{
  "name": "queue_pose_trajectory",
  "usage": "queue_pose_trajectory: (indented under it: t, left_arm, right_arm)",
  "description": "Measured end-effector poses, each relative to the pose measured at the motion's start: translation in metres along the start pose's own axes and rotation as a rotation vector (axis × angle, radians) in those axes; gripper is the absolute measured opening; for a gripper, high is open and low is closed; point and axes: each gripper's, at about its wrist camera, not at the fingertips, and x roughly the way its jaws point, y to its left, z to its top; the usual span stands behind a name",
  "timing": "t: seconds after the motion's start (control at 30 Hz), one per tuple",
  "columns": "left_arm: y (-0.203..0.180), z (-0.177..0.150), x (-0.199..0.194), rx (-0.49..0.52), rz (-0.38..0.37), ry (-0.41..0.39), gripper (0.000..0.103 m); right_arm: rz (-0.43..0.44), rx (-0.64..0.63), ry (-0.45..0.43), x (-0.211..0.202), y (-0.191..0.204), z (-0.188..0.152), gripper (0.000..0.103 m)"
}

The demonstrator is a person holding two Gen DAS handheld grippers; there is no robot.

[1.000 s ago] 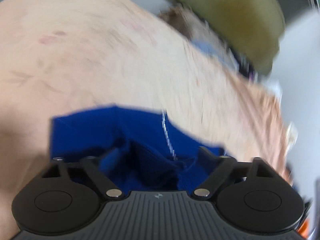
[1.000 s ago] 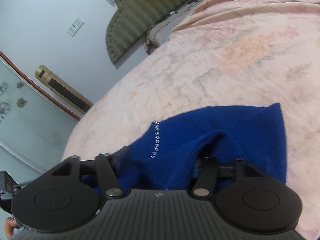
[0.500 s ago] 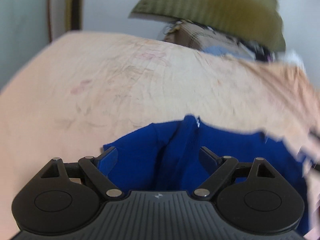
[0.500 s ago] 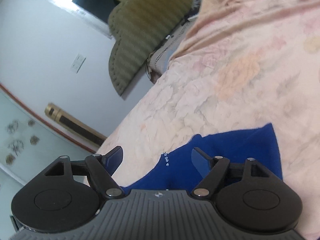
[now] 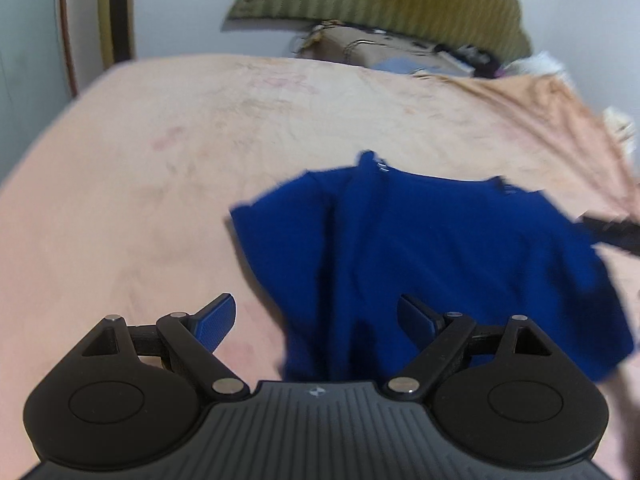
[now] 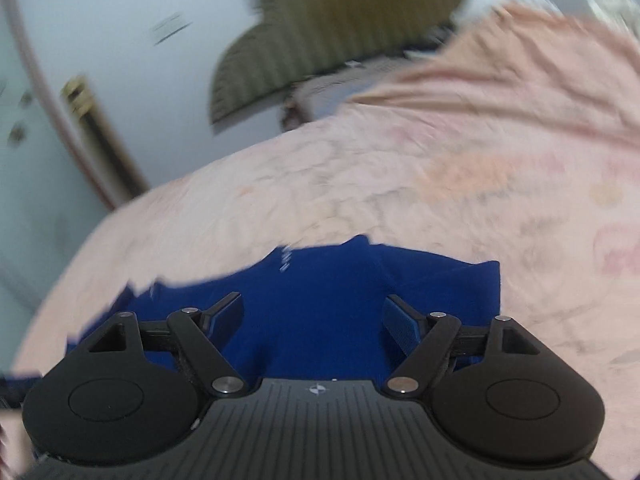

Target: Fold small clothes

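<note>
Left hand-held gripper (image 5: pixel 316 316): jaws wide, nothing gripped, above bed (image 5: pixel 140 184) at near left edge of blue garment (image 5: pixel 432 256). Garment lies loosely folded on pink floral bedspread, 1 vertical crease showing. Right hand-held gripper (image 6: pixel 313 314): jaws wide, just been opening, nothing pinched, garment below. Olive headboard (image 6: pixel 304 40) behind.
</note>
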Motion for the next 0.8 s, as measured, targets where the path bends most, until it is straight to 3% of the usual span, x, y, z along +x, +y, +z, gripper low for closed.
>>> queue_pose_trajectory:
  t: [0.1,0.17,0.37,0.53,0.67,0.7,0.73,0.77,0.8]
  left_arm:
    - [0.001,-0.016,-0.015,0.012,-0.067,-0.002,0.086]
    - [-0.003,-0.025,-0.021,0.042,-0.093,0.003,0.069]
    - [-0.003,-0.047,-0.018,0.067,-0.141,0.049,0.049]
    - [0.002,-0.054,-0.015,0.027,-0.183,0.053,0.047]
    - [0.003,-0.052,-0.010,-0.012,-0.184,0.063,0.032]
    - [0.003,-0.052,-0.009,-0.020,-0.184,0.064,0.028]
    - [0.004,-0.052,-0.009,-0.032,-0.186,0.067,0.018]
    - [0.005,-0.052,-0.009,-0.042,-0.185,0.069,0.013]
    - [0.007,-0.052,-0.010,-0.056,-0.188,0.072,0.010]
  right_arm:
    - [0.057,-0.089,0.036,-0.013,0.018,-0.017,0.081]
    - [0.060,-0.093,0.048,-0.020,0.021,-0.027,0.081]
    - [-0.019,0.023,0.027,-0.057,-0.008,-0.049,0.082]
    - [-0.112,0.052,0.055,-0.075,-0.034,-0.073,0.081]
    - [-0.131,0.068,0.073,-0.077,-0.044,-0.085,0.073]
    - [-0.119,0.066,0.073,-0.077,-0.044,-0.087,0.068]
    - [-0.109,0.063,0.080,-0.077,-0.043,-0.087,0.055]
    - [-0.095,0.060,0.095,-0.075,-0.042,-0.088,0.035]
    - [-0.093,0.056,0.103,-0.075,-0.041,-0.088,0.027]
